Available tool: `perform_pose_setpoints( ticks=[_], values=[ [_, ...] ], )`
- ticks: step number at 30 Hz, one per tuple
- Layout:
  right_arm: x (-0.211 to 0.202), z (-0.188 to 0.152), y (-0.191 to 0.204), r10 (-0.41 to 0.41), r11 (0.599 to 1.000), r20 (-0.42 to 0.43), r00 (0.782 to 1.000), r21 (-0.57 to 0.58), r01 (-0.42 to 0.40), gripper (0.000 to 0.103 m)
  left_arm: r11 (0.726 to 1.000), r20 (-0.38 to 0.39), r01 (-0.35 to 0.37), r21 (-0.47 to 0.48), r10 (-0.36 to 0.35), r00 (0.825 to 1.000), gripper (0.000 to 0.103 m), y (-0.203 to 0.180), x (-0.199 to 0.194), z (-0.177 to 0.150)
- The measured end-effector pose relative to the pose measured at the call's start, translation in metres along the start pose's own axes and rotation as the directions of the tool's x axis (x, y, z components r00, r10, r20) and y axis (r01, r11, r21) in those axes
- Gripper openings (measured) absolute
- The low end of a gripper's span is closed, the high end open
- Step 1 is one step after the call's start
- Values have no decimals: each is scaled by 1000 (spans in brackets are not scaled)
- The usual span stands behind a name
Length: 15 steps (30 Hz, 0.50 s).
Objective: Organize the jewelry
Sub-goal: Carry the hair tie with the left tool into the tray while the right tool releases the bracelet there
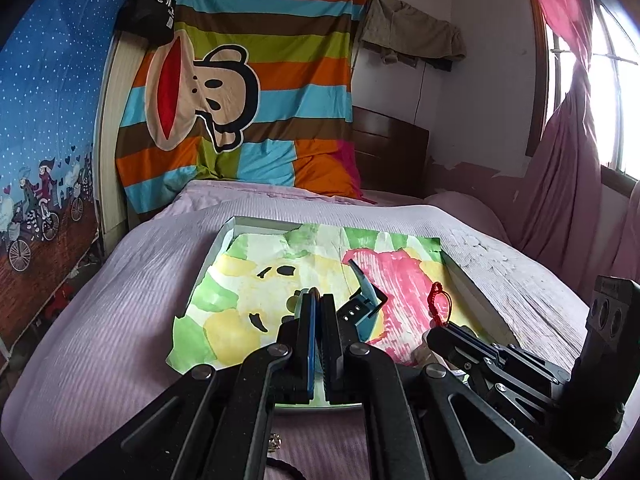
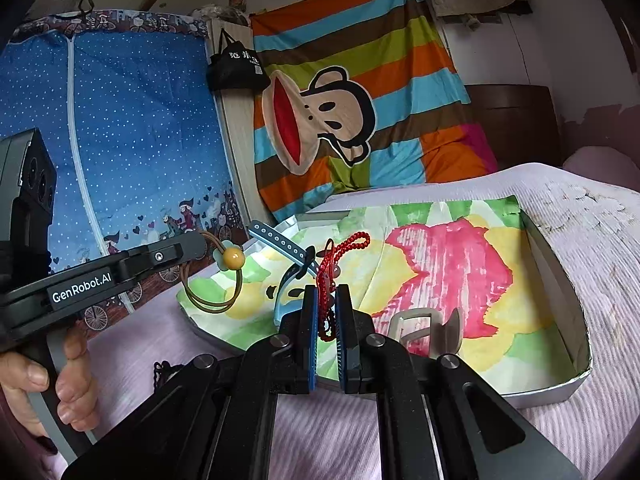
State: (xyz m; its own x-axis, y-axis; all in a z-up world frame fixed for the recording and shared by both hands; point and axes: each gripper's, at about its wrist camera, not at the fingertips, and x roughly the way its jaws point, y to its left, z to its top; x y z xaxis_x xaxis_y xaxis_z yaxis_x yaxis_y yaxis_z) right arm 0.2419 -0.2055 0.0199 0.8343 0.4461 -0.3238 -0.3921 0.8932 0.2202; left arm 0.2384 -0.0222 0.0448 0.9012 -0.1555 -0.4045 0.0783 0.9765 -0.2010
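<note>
A shallow grey box (image 2: 560, 280) lined with colourful paper (image 2: 440, 264) lies on the bed. My right gripper (image 2: 326, 292) is shut on a red beaded cord (image 2: 344, 246), held above the box's near-left part; the cord also shows in the left wrist view (image 1: 440, 300). My left gripper (image 1: 316, 300) is shut on a hair tie with a yellow bead and green flower (image 2: 230, 260), its olive loop hanging over the box's left corner. A blue watch (image 2: 286, 256) with a perforated strap lies in the box between the grippers (image 1: 362, 300).
A grey buckle-like piece (image 2: 416, 322) lies in the box near its front edge. A dark cord (image 2: 164, 372) lies on the pink bedspread (image 1: 120, 300) in front of the box. Striped monkey cloth and a headboard stand behind; a curtained window is at right.
</note>
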Motion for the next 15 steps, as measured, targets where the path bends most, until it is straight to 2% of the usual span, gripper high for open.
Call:
perform_pose_setpoints(
  ticks=[4, 15],
  values=[
    [12, 1, 1, -3, 1000, -24, 1000, -9, 3, 7, 1000, -37, -8, 0, 8, 999, 3, 6, 9, -12],
    [45, -8, -5, -24, 1000, -177, 984, 2, 24, 7, 996, -126, -14, -90, 3, 992, 3, 31, 27, -30]
  ],
)
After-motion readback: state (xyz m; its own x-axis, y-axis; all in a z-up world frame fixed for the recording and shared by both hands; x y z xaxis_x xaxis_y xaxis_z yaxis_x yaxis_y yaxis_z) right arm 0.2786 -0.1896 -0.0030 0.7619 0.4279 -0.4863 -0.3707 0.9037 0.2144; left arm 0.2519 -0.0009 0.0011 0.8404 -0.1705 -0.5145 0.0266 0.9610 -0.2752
